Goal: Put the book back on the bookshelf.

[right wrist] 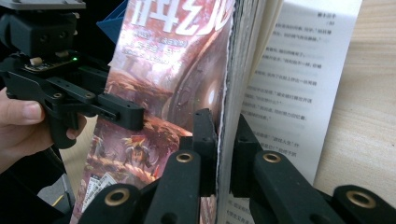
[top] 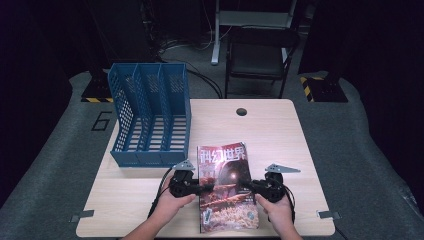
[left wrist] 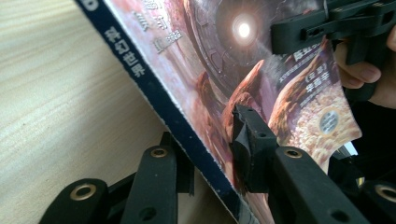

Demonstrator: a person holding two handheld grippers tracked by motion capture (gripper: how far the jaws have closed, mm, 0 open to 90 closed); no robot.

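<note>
Holding a magazine (top: pixel 226 186) near the front edge of a pale wooden table (top: pixel 280 135), left gripper (top: pixel 196 188) clamped on its spine edge, right gripper (top: pixel 252 186) clamped on its open page edge. Standing at the back left of the table, a blue file rack (top: pixel 149 116). Beyond, dark room, grey floor (top: pixel 350 150), black chair (top: pixel 260 59).

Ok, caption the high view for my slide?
Both grippers clamp a magazine beside a blue file rack.
</note>
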